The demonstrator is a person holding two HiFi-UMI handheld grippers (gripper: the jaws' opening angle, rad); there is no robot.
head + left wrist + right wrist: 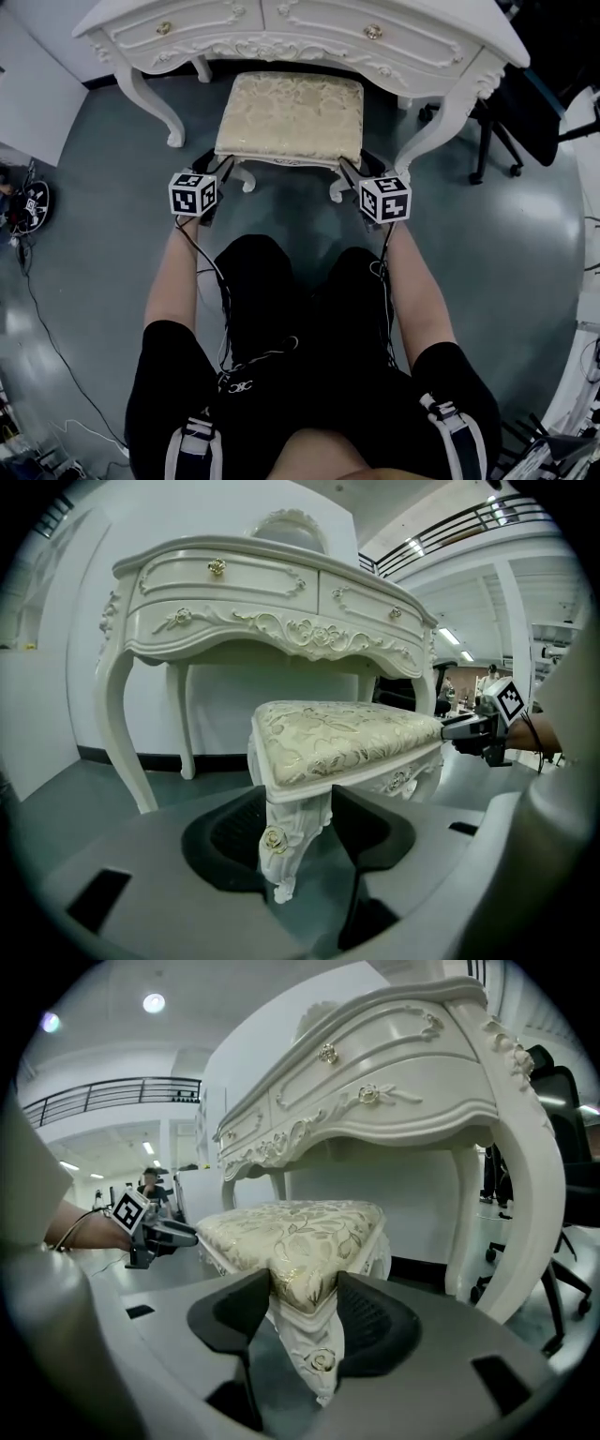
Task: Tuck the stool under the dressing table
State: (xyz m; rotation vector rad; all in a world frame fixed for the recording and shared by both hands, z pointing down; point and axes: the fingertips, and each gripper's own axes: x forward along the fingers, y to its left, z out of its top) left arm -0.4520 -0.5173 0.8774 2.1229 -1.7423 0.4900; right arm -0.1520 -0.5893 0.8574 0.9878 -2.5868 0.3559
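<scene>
The stool (291,117), white carved legs under a cream floral cushion, stands with its far half beneath the white dressing table (281,37). My left gripper (217,167) is at its near-left corner and my right gripper (356,169) at its near-right corner. In the left gripper view the carved corner leg (286,846) sits between the pads of the left gripper (300,817), which touch it on both sides; the right gripper (469,728) shows beyond the seat. In the right gripper view the right gripper (305,1312) clasps the cushion corner (305,1279).
The table's curved legs (155,103) (450,117) flank the stool on either side. A black office chair (525,112) stands to the right of the table. Cables (37,309) and a small device (28,206) lie on the grey floor at the left.
</scene>
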